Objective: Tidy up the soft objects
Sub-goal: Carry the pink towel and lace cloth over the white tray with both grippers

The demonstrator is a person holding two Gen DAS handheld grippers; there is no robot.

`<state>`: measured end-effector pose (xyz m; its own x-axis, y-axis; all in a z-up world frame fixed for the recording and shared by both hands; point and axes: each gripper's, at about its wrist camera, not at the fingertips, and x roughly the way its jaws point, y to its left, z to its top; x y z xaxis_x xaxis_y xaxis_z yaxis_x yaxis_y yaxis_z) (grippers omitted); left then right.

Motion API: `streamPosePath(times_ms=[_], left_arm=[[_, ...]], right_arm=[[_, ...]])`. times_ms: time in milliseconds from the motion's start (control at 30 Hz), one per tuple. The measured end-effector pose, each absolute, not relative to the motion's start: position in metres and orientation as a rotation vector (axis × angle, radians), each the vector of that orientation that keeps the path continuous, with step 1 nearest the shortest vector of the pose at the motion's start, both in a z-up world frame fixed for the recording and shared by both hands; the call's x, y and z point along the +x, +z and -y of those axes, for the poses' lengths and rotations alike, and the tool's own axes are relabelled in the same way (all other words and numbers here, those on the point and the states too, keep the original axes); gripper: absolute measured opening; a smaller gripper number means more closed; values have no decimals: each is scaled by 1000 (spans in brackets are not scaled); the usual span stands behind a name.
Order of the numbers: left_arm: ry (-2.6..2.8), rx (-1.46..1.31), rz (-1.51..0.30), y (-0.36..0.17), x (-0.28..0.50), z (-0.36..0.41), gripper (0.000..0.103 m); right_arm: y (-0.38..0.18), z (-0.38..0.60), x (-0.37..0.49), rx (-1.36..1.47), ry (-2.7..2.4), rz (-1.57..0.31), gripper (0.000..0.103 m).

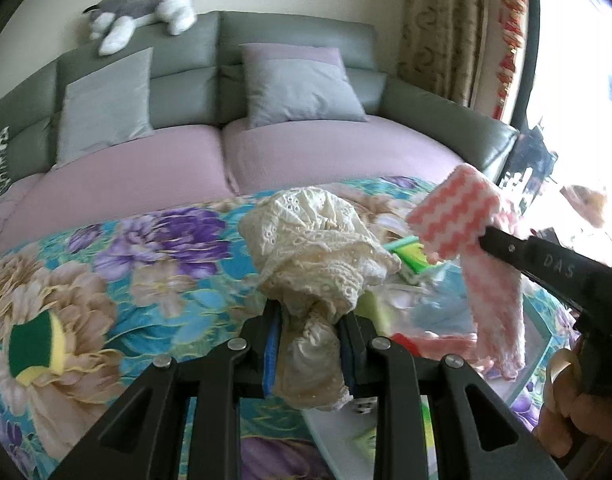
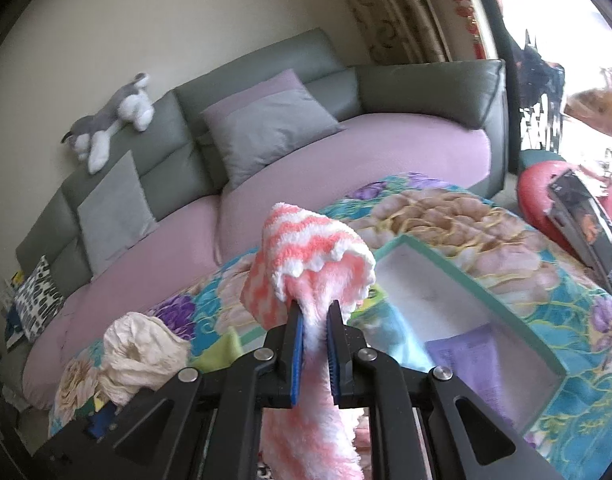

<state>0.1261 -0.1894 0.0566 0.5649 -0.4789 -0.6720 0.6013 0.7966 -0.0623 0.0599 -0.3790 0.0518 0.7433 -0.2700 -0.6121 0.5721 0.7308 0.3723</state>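
My left gripper is shut on a cream lace cloth, bunched above the floral tablecloth. My right gripper is shut on a pink-and-white zigzag fluffy towel, held up in the air; its tail hangs down between the fingers. In the left wrist view the towel and the right gripper are at the right. In the right wrist view the lace cloth is at the lower left. A green-and-yellow sponge lies on the tablecloth at the left.
A teal-rimmed white box stands on the table under the towel, with purple and blue cloths inside. Green and pink soft items lie beyond the lace cloth. A grey sofa with cushions and a plush husky stands behind. A red stool is at right.
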Motion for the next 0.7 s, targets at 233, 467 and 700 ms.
streamPosePath(times_ms=[233,467,700], left_arm=[[-697,217,-756,42,116,221,27],[-724,222,-776,34,113,238,27],[-712,236,-823,24,116,241,45]], right_arm=[[51,390,52,596,-514,-563,13],[48,392,52,595,-516,-580,14],[37,392,59,598,-511,-646,15]])
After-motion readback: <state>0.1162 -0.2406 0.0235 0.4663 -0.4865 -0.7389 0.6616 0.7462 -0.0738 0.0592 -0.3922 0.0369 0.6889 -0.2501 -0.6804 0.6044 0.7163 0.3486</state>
